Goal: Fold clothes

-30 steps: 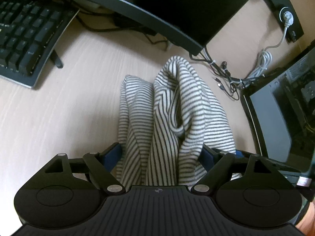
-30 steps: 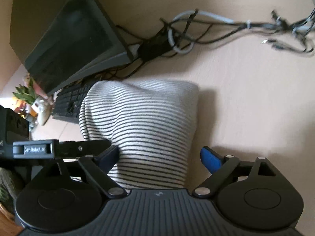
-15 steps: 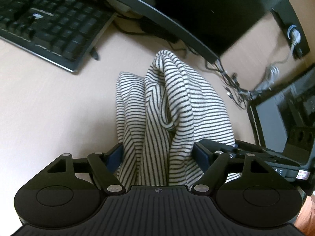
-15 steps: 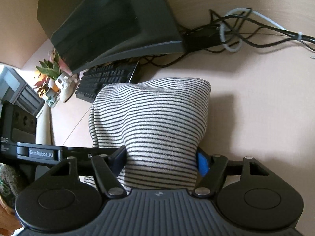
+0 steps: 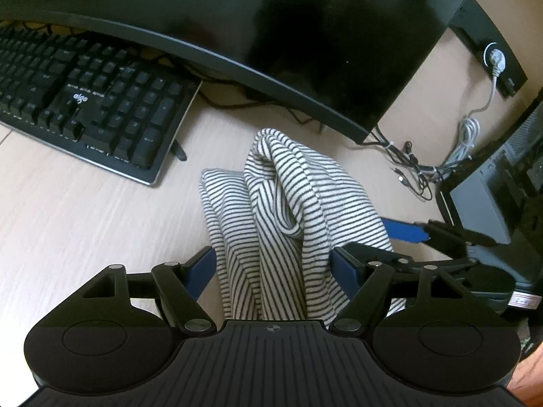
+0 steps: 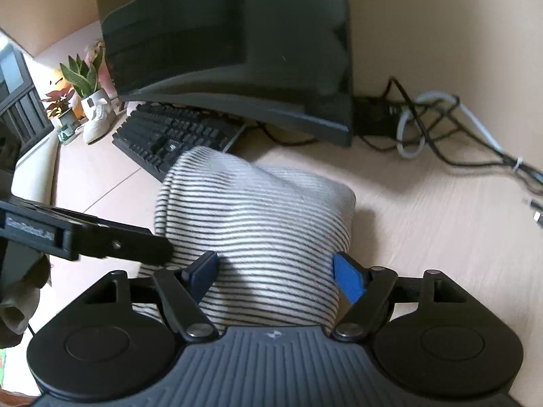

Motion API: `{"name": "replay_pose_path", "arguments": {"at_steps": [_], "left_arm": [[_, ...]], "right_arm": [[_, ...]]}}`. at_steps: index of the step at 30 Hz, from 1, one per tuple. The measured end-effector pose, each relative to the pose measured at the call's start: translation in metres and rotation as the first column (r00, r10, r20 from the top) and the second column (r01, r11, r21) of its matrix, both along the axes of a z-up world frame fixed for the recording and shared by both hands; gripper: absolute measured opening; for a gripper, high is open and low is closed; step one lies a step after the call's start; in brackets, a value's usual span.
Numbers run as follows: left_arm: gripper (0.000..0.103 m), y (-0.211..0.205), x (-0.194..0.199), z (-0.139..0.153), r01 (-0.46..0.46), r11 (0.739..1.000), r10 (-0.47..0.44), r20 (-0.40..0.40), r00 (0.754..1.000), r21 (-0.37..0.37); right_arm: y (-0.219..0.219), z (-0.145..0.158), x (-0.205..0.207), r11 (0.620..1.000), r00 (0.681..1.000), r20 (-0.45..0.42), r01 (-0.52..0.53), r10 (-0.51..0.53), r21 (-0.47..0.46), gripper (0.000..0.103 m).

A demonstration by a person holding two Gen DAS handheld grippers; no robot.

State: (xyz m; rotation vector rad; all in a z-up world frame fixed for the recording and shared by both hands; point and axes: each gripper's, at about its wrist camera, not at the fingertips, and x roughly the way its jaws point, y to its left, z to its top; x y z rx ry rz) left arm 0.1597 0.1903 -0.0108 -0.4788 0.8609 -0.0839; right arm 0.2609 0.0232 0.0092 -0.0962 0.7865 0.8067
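Left wrist view: the left tongs (image 5: 273, 264) are clamped on a bunched striped garment (image 5: 292, 210), whose folds rise forward over the wooden table (image 5: 85, 210) toward the monitor (image 5: 237, 34) and keyboard (image 5: 85, 101).

Right wrist view: the right tongs (image 6: 275, 273) grip the same striped garment (image 6: 258, 217) across its width, their jaws having just eased slightly wider, with the left tongs beside them.

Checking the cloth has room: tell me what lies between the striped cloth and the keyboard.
Only bare desk lies between the cloth and the keyboard, in the left wrist view.
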Motion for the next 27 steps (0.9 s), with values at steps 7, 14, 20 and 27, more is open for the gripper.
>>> {"name": "replay_pose_path", "arguments": {"at_steps": [7,14,20,27], "left_arm": [[0.082,0.006,-0.003,0.01,-0.006,0.999,0.009,0.049,0.999,-0.05],[0.085,-0.015,0.028,-0.008,0.076,0.993,-0.076,0.006,0.997,-0.09],[0.069,-0.012,0.029,-0.024,0.058,0.995,-0.059,-0.016,0.998,-0.087],[0.066,0.031,-0.001,-0.024,-0.093,0.98,0.094,-0.004,0.996,-0.173]], "right_arm": [[-0.012,0.002,0.0,0.998,0.998,-0.016,0.057,-0.057,0.025,0.083],[-0.033,-0.024,0.001,0.989,0.977,-0.176,0.132,-0.119,0.068,0.093],[-0.027,-0.029,0.0,0.989,0.98,-0.176,0.109,-0.09,0.102,0.074],[0.03,-0.01,0.005,0.999,0.999,0.046,-0.015,0.016,-0.039,0.073]]}}
